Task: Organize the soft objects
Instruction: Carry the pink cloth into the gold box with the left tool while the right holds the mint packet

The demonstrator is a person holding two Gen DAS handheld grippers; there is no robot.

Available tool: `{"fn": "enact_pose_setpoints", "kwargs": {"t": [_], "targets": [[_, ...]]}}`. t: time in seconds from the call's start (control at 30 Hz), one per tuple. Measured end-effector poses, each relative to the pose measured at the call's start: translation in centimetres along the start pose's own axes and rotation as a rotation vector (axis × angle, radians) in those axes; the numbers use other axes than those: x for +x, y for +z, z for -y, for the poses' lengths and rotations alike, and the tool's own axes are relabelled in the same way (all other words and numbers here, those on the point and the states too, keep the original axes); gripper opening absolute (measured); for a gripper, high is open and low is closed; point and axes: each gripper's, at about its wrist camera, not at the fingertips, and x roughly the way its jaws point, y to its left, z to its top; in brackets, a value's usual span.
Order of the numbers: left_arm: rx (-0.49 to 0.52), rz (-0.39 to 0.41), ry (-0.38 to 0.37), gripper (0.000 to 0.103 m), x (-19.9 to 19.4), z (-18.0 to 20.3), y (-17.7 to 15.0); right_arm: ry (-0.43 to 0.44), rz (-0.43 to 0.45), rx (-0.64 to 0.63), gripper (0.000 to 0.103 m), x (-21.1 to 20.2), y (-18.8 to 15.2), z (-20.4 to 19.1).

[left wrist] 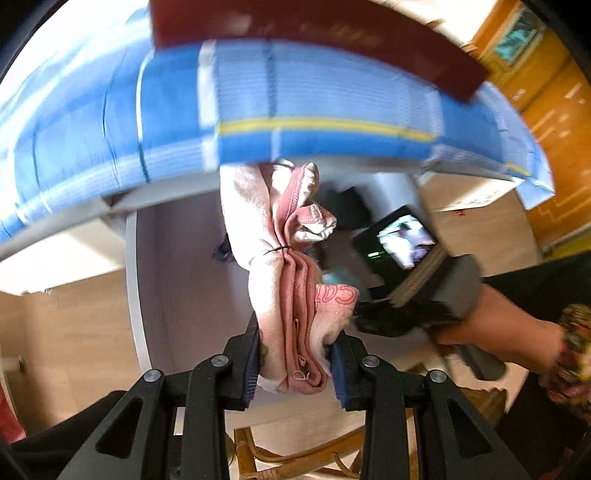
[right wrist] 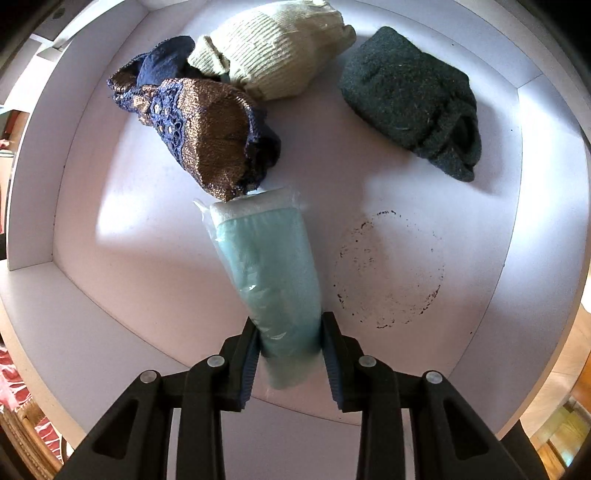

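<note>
My left gripper (left wrist: 295, 363) is shut on a bunched pink and white cloth (left wrist: 284, 280), which hangs in the air above a white drawer (left wrist: 170, 280). In the same view a hand holds the other gripper body (left wrist: 413, 291) lower right of the cloth. My right gripper (right wrist: 290, 345) is shut on a pale teal cloth wrapped in clear plastic (right wrist: 269, 273), held over the white drawer floor (right wrist: 155, 236). Inside the drawer lie a navy and gold lace piece (right wrist: 207, 133), a cream knitted piece (right wrist: 280, 48) and a dark green woolly piece (right wrist: 410, 96).
A blue checked bedsheet (left wrist: 295, 122) with a dark red book-like item (left wrist: 317, 33) on it hangs over the drawer. A rusty ring stain (right wrist: 388, 269) marks the drawer floor. A wicker chair (left wrist: 295, 454) stands below. An orange wooden door (left wrist: 535, 74) is at the right.
</note>
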Motion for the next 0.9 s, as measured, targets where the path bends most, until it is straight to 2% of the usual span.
{"fn": "enact_pose_setpoints", "kwargs": {"t": [0.27,0.4,0.6,0.8,0.9], "targets": [[0.064,0.093,-0.083,0.033,-6.0,2.5,0.9,0.002,0.001,0.004,0.032,-0.2,0.0,-0.2],[0.097,0.085,-0.116,0.033,-7.5,3.1,1.3,0.006,0.001,0.008,0.032,-0.5,0.1,-0.3],[0.074,0.047,-0.151,0.032,-8.4,2.8,0.0,0.011,0.000,0.012,0.032,-1.0,0.1,-0.2],[0.048,0.098,-0.206,0.032,-11.5,3.2,0.0,0.009,0.000,0.012,0.032,-1.1,0.1,-0.1],[0.043,0.091,-0.248,0.032,-12.0,3.7,1.0,0.011,0.000,0.014,0.032,-1.1,0.1,-0.1]]}}
